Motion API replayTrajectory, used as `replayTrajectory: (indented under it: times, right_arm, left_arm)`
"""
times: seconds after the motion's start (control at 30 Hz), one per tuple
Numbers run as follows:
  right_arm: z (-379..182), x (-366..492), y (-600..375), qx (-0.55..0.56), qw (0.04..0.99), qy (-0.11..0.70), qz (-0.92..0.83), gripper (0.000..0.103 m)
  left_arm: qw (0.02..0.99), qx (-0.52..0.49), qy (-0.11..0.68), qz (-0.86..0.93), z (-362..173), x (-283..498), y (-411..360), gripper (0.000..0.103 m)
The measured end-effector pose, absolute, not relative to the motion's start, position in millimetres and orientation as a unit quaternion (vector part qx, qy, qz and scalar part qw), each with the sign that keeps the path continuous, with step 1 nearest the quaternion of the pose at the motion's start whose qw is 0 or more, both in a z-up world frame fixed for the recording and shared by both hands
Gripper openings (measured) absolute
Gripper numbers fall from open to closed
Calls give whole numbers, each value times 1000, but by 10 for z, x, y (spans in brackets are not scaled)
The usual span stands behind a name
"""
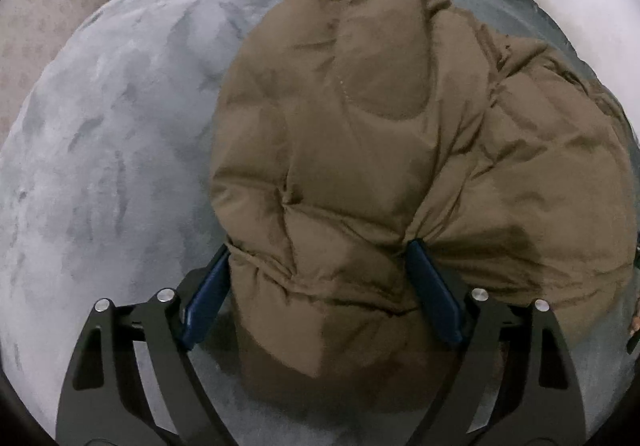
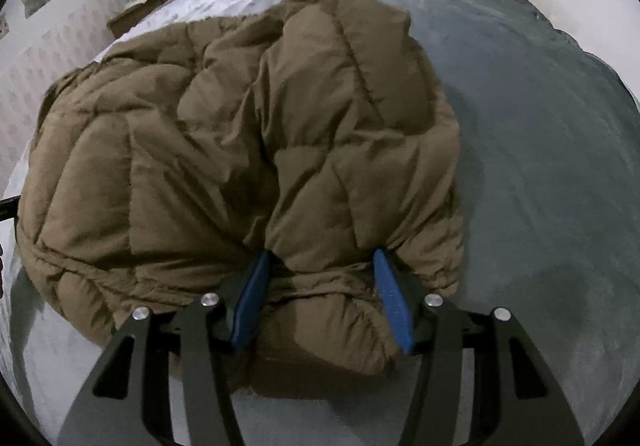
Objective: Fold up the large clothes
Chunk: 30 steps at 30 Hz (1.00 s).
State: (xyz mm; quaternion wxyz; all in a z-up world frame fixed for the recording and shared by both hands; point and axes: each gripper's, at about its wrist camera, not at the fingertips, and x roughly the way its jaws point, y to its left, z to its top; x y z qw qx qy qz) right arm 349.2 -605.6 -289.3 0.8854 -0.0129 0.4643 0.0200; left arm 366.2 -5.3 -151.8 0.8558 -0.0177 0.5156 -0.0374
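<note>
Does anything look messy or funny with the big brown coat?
Yes. The brown puffy coat sits in a lumpy, crooked heap on the grey blanket, not folded flat. Its near edge is bunched between the left gripper and the right gripper. Nothing looks torn or spilled.

Left gripper (image 1: pixel 318 250) and right gripper (image 2: pixel 318 258) angled down, fingers apart.
</note>
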Motion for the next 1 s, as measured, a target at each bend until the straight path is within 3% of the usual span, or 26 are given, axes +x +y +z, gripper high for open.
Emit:
replayTrajectory:
  times: [0.27, 0.5, 1.0]
  right_arm:
    - [-2645, 3416, -6263, 47, 892, 446, 55, 56]
    - [-2500, 3375, -6746, 118, 900, 417, 34, 84]
    - [-3004, 3529, -6621, 147, 887, 434, 60, 94]
  left_arm:
    - [861, -37, 506, -29, -1455, 3527, -37, 89]
    - [879, -46, 474, -15, -1095, 3400, 21, 100]
    - [869, -21, 493, 6, -1227, 3460, 40, 100]
